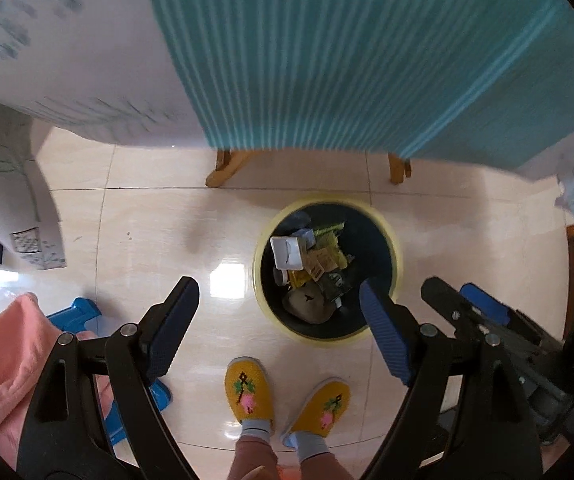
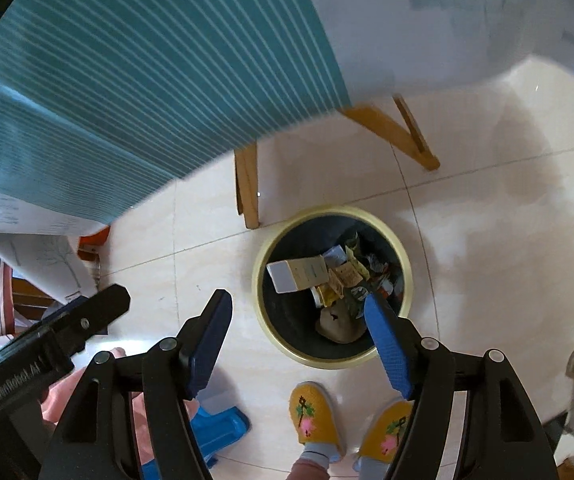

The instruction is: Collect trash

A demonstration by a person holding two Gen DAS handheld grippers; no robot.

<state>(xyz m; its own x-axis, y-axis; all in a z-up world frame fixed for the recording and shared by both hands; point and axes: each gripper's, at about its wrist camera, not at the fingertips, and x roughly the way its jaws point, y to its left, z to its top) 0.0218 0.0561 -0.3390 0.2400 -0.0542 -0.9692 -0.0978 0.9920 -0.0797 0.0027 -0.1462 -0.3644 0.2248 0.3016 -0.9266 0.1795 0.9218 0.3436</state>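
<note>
Trash bin (image 1: pixel 397 258) on the floor (image 1: pixel 147 240), in front of the yellow slippers (image 1: pixel 247 394), holds a white carton (image 1: pixel 287 254), wrappers and a brown lump. Left hand-held gripper (image 1: pixel 277 330) and right hand-held gripper (image 2: pixel 299 346) both above it, jaws apart, nothing held. Teal striped cloth (image 1: pixel 347 52) hangs behind.

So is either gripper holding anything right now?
No. The left gripper and right gripper are both open and empty above the bin.

"GenRobot.AI" in white on the left gripper (image 2: pixel 87 316) body, other print unreadable
</note>
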